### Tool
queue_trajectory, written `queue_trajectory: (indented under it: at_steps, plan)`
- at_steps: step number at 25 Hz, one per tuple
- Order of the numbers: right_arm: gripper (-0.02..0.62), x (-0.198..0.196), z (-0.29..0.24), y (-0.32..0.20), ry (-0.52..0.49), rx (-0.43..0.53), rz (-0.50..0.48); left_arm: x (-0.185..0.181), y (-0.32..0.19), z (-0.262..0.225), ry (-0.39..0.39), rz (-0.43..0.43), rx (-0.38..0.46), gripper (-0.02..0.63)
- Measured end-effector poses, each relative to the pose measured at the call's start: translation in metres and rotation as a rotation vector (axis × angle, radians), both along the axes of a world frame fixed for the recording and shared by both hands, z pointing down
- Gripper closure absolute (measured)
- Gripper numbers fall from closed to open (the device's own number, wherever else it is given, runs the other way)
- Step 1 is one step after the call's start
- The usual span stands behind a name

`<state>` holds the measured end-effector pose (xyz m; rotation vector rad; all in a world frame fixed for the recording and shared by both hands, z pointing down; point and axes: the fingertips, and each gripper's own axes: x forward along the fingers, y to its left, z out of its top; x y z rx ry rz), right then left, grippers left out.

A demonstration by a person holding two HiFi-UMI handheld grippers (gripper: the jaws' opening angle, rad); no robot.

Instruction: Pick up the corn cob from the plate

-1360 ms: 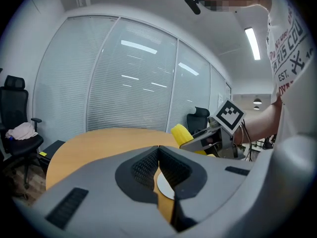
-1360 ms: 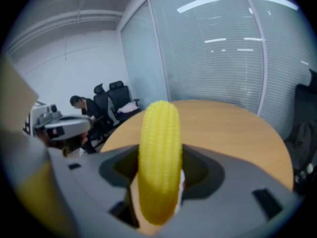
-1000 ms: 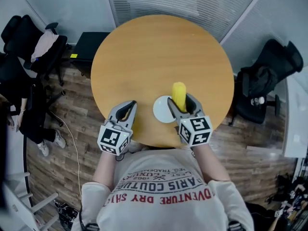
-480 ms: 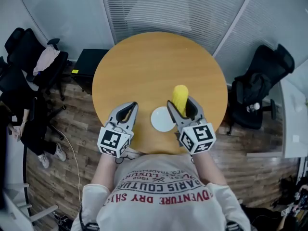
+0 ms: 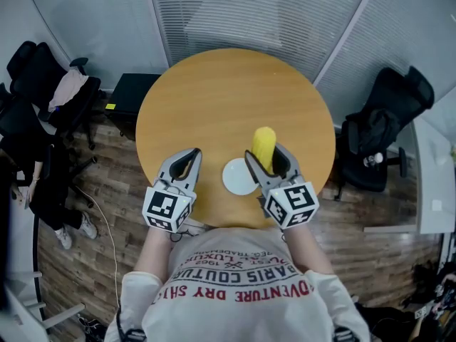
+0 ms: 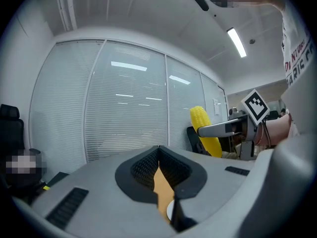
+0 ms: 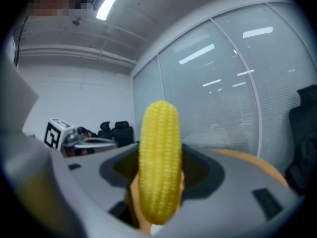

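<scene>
— How does the left gripper (image 5: 187,161) stand?

— Its jaws are drawn together at the tips and grip nothing. In the left gripper view, only a thin slit behind the tips shows a strip of the table (image 5: 228,91) and a sliver of the plate (image 5: 235,178). The gripper hangs over the table's near edge with its jaws pointing away from the person. Its marker cube (image 5: 169,209) is toward the chest, and the forearm runs straight back behind it.

— And to its right?

— The white plate lies flat on the table between the two grippers, just beside the right one.

— The right gripper (image 5: 265,159)?

— It is clamped on the corn cob (image 5: 263,142). The jaws are spread only by the cob's thickness, one on each side of its lower part. Most of the yellow cob sticks out past the tips. In the right gripper view it stands upright between the pads.

— Where is the cob relative to the plate?

— It is off the plate and raised in the air, just to the plate's right and over the table. The left gripper view shows it slightly tilted.

— And that arm?

— The forearm reaches forward from the body. The gripper is level with the left one and near it.
</scene>
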<state>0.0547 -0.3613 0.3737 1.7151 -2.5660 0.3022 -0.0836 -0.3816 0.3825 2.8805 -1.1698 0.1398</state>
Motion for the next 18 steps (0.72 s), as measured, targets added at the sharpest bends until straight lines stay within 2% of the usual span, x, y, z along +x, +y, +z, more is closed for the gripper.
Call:
queue_trajectory:
  at_steps: [18]
  plan:
    - [0.327,0.000,0.010,-0.004,-0.026,-0.039,0.005,0.003,-0.002,-0.010,0.002,-0.010,-0.004,0.571]
